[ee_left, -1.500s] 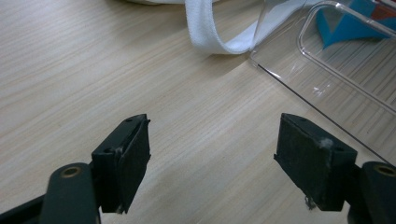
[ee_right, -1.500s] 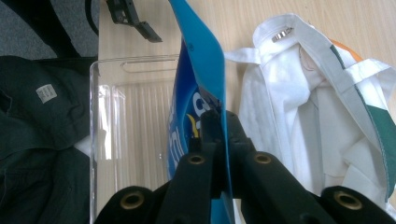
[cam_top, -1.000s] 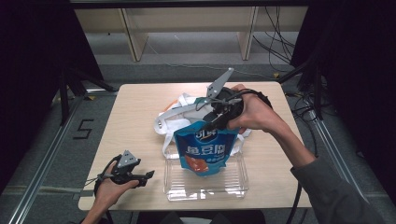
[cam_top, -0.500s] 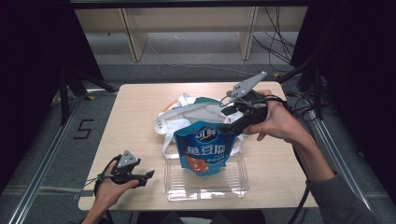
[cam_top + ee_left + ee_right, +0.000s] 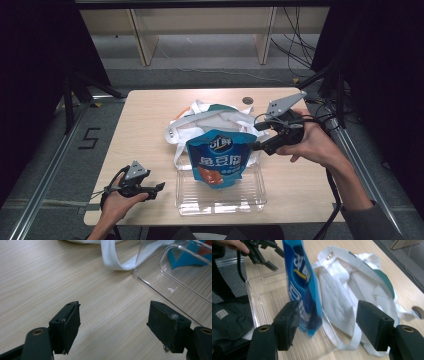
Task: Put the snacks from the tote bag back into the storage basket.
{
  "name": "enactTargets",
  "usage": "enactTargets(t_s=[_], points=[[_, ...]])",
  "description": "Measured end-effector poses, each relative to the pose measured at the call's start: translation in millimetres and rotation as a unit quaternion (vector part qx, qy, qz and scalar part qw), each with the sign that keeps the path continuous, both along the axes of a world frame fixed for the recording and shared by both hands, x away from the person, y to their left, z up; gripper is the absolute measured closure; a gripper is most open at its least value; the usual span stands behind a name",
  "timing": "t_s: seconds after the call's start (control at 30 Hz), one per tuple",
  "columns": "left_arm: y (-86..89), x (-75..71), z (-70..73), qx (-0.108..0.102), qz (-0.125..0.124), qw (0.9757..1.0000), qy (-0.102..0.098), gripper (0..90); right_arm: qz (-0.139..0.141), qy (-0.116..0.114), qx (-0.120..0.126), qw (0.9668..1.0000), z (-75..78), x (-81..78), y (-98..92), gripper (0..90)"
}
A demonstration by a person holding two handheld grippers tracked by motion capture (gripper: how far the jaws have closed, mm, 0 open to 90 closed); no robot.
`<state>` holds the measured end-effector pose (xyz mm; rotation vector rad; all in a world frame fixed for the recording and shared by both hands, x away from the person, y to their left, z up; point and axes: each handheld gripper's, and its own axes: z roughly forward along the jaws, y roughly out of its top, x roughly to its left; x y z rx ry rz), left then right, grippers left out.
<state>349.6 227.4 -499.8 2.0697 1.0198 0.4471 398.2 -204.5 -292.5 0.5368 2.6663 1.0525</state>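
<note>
Your right gripper has just been opening: its fingers stand apart and the blue snack pouch is free of them, standing in the clear tray and leaning against the white tote bag behind. Draw that hand straight back so a finger does not clip the pouch and tip it. Your left gripper rests on the bench beside the tray, fingers apart and empty. Something orange shows at the tote's mouth.

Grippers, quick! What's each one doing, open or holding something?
Left gripper: open, empty, jaws over bare table.
Right gripper: jaws have just been opening; open, holding nothing, blue snack pouch stands free in the clear tray.
</note>
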Motion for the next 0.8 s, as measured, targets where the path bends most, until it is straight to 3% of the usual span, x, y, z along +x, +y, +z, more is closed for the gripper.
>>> enactTargets(t_s=[0.23,0.47,0.5,0.53,0.6,0.8], points=[[0.7,0.5,0.1,0.003,0.000,1.0000,0.001,25.2,-0.028,0.007,0.006,0.9996,-21.8,-8.4,-22.7,33.7],[0.0,0.1,-0.6,-0.001,0.005,1.0000,0.001,25.2,-0.046,0.010,0.014,0.9988,-44.4,-13.7,-33.7,32.4],[0.7,0.6,-0.2,0.004,0.002,1.0000,-0.001,25.2,-0.047,0.020,0.009,0.9987,-45.0,-14.5,-35.7,32.4],[0.8,0.5,0.0,0.004,0.003,1.0000,0.001,25.2,-0.049,0.008,0.016,0.9986,-48.4,-14.3,-36.7,32.3],[1.1,0.7,0.2,0.004,0.002,1.0000,0.000,25.2,-0.056,0.007,0.012,0.9983,-51.3,-16.1,-39.1,32.1],[1.4,0.5,0.1,0.000,0.000,1.0000,0.002,25.2,-0.073,0.005,0.031,0.9968,-67.3,-22.5,-44.6,31.2]])
